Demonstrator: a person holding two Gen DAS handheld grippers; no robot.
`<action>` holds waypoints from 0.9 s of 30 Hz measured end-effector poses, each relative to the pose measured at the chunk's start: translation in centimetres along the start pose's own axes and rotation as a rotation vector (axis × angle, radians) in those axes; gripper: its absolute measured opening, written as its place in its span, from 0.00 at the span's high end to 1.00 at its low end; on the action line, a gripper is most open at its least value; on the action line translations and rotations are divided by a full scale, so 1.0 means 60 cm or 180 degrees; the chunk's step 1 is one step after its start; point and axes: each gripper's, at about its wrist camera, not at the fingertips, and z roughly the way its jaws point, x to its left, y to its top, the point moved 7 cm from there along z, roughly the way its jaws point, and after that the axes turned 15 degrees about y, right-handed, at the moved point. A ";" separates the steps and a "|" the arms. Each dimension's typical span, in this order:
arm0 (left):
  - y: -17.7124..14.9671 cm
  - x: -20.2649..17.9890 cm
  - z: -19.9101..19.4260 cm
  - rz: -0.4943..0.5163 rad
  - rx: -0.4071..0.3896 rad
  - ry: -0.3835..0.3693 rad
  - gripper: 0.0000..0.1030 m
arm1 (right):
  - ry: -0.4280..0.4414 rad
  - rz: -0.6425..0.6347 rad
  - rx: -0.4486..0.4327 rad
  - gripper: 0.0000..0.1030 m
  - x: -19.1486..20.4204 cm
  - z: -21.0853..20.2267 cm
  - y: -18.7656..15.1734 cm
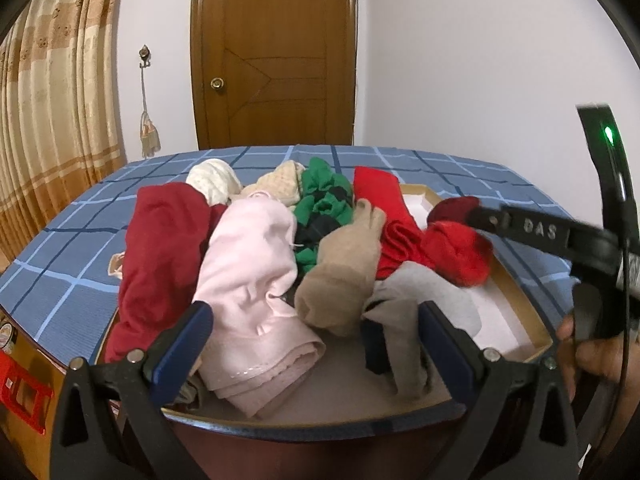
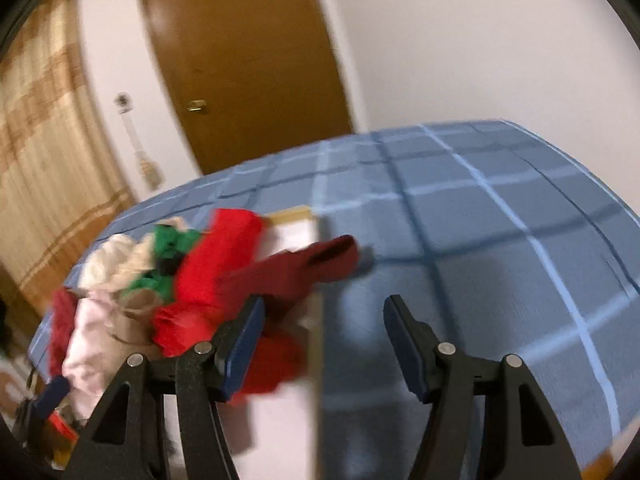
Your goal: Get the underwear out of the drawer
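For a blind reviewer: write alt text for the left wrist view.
An open drawer heaped with folded clothes, pink, dark red, green, tan and bright red, sits before a blue checked bed. The left tool hangs open over the pink piece; the right tool reaches in from the right.

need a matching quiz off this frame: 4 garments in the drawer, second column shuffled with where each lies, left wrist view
Things:
1. pink garment
2. green garment
3. grey garment
4. cream knit

Places:
A. far end of the pile, left of the green one
B. between the left gripper's open fingers, near the drawer front
C. near right, by the right-hand finger of that gripper
D. middle of the pile, between the tan knit and the red garment

Pairs: 1-B, 2-D, 3-C, 4-A
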 end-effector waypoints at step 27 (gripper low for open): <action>-0.010 0.038 -0.023 -0.0011 -0.0162 0.0128 0.00 | 0.0339 -0.0207 -0.0431 0.37 0.107 -0.120 -0.085</action>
